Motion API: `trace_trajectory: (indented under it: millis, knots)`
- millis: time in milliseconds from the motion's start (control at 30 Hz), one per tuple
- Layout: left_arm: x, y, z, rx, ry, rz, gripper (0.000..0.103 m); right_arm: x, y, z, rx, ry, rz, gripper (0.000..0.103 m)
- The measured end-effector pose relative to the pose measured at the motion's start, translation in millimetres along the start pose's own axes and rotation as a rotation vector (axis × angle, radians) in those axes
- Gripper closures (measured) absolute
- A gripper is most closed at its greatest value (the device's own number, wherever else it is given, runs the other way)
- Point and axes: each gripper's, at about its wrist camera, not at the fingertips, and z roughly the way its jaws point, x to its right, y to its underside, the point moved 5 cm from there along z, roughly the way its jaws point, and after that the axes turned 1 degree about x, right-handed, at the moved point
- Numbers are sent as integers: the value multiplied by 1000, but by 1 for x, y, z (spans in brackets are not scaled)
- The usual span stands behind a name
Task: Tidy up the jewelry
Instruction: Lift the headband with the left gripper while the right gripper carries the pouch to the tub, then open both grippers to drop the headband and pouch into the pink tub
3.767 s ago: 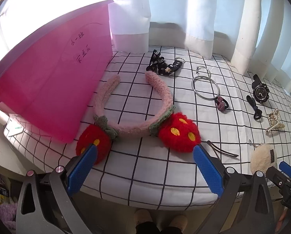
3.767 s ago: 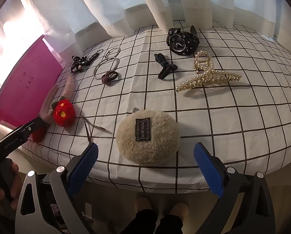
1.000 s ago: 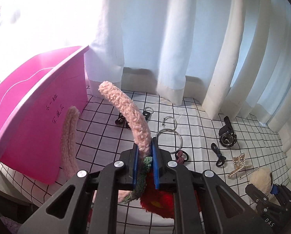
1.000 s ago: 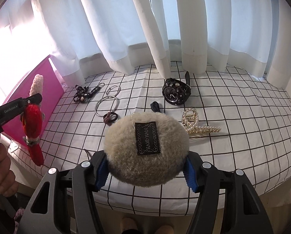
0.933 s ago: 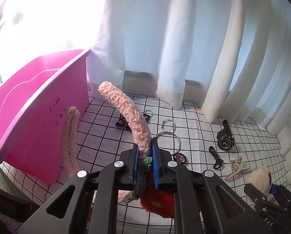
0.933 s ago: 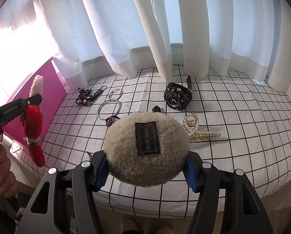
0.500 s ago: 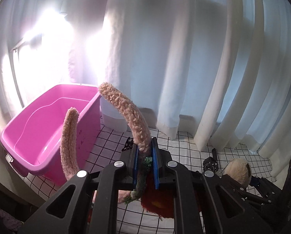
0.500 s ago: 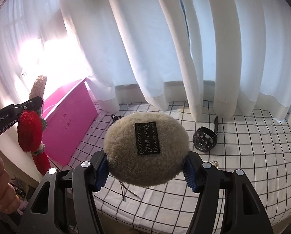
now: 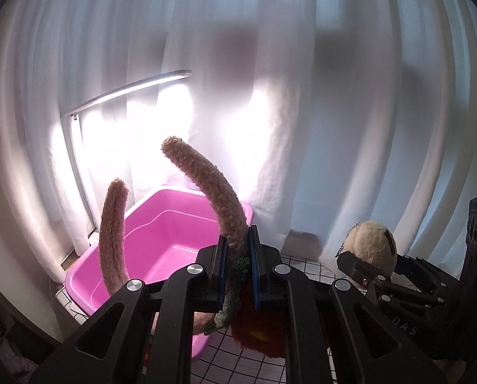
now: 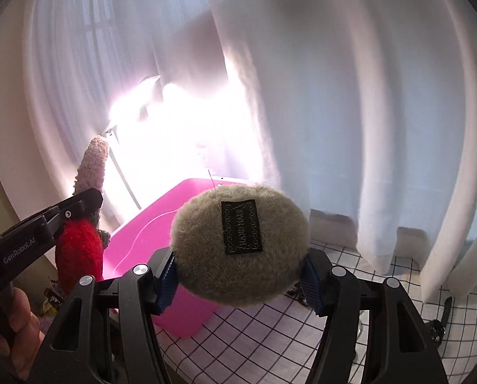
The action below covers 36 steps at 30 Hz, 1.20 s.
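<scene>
My left gripper [image 9: 237, 272] is shut on a fuzzy pink headband [image 9: 206, 185] with red strawberry ends, held up in the air in front of the pink plastic bin [image 9: 161, 240]. The headband's two arms curve upward over the bin. My right gripper [image 10: 238, 276] is shut on a round beige fluffy pouch [image 10: 238, 249] with a black label, also lifted, with the pink bin [image 10: 148, 227] just behind it. In the right wrist view the left gripper [image 10: 78, 211] holds the headband's red strawberry [image 10: 78, 256] at the left. The beige pouch [image 9: 371, 244] shows at the right of the left wrist view.
White curtains [image 9: 334, 112] hang close behind the bin, with a bright lamp arm [image 9: 126, 92] above it. The black-and-white checked cloth [image 10: 382, 288] covers the table; a black watch [image 10: 440, 323] lies at its right. A person's hand [image 10: 17, 326] grips the left tool.
Both grippers have risen and swung left toward the pink bin, carrying the headband and the pouch. The bin's inside now faces the cameras; most jewelry on the cloth has dropped out of view.
</scene>
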Motion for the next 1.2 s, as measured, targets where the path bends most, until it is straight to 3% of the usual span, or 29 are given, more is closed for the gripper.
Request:
trace_trajectory:
  millis: [300, 567, 733, 933, 1200]
  knots:
    - [-70, 9, 49, -97, -64, -75, 91, -53, -31, 96, -107, -118, -62, 42]
    - [-89, 30, 90, -186, -124, -154, 91, -79, -35, 172, -259, -200, -159, 42]
    - [-96, 39, 123, -270, -120, -208, 91, -79, -33, 217, -396, -256, -168, 42]
    - [-104, 62, 164, -429, -132, -295, 91, -89, -24, 263, -528, -264, -211, 42]
    - [-117, 84, 188, -565, -154, -384, 89, -89, -12, 296, -620, -234, -225, 42]
